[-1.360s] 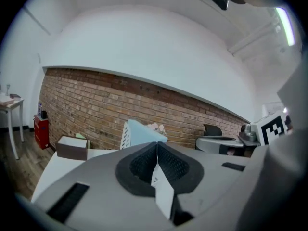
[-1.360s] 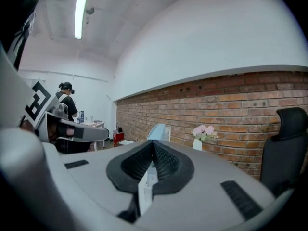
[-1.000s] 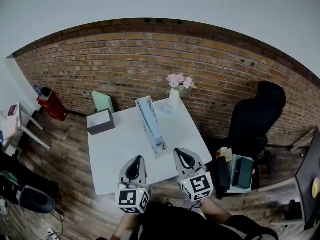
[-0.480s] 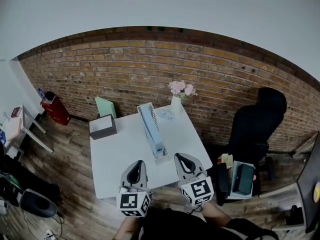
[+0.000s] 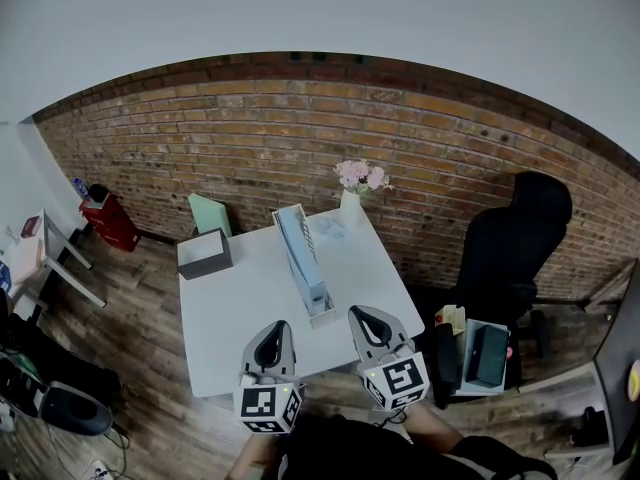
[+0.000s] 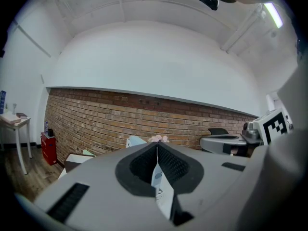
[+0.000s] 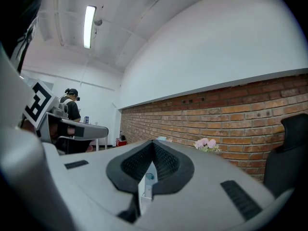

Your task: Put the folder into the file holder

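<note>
The holder (image 5: 322, 312) is standing on the white counter (image 5: 235, 313). It is long, narrow and white, and it is running from near your edge toward the brick wall (image 5: 450, 158), right of the middle. Light blue is showing along its inside and is looking like the folder (image 5: 299, 246) standing in it, though no view is settling that. At the back left corner a grey box (image 5: 204, 254) is sitting with a pale top, and you cannot tell what it is holding. A vase (image 5: 349, 206) is carrying pink flowers (image 5: 360, 174) at the back right corner, just beside the holder's far end. A green panel (image 5: 208, 213) is leaning at the wall beyond the box.

You are holding the left gripper (image 5: 272, 326) and the right gripper (image 5: 357, 312) level over the near edge, one on each side of the holder's near end. Both pairs of fingers are pressing tip to tip with nothing between them. Each gripper view is showing the holder's white end beyond the tips.

The counter's left half is lying bare between the box and your edge. Right of the holder only a narrower strip is running to the counter's edge. A black chair (image 5: 512, 243) is standing off that side.
</note>
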`<state>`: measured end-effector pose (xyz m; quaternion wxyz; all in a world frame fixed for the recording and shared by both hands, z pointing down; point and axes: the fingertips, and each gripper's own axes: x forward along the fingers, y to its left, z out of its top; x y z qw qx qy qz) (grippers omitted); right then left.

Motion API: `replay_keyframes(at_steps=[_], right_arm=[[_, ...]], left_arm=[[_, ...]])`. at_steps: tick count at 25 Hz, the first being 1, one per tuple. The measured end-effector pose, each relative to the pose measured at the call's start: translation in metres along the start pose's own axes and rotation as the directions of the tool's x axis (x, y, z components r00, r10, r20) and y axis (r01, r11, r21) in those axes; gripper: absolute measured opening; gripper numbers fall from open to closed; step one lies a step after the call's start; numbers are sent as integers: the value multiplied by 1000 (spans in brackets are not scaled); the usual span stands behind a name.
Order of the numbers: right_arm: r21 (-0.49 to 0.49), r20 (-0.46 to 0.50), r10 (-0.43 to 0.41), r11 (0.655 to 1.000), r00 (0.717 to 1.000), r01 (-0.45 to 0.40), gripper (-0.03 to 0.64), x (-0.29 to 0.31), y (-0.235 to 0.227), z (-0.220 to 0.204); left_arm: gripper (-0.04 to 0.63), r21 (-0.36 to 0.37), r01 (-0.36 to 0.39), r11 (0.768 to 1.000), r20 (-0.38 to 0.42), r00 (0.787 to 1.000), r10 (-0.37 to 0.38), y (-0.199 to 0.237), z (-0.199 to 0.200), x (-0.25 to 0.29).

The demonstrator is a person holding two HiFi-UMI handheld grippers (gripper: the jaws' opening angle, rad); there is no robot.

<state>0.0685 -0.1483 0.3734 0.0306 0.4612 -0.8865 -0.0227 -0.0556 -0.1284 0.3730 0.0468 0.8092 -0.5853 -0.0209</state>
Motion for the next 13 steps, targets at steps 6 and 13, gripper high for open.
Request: replay_keyframes(at_steps=[6,13], right_arm=[[12,-12,-1,1000,1000,1,8,0,-1,-2],[14,-8,1,1000,1000,-1,8,2,0,-4]], left_arm=[[23,-6,2,1000,-9,1000,-2,0,-2,-2],[23,-6,2,1000,-8,1000,-2,1,-5,-1]])
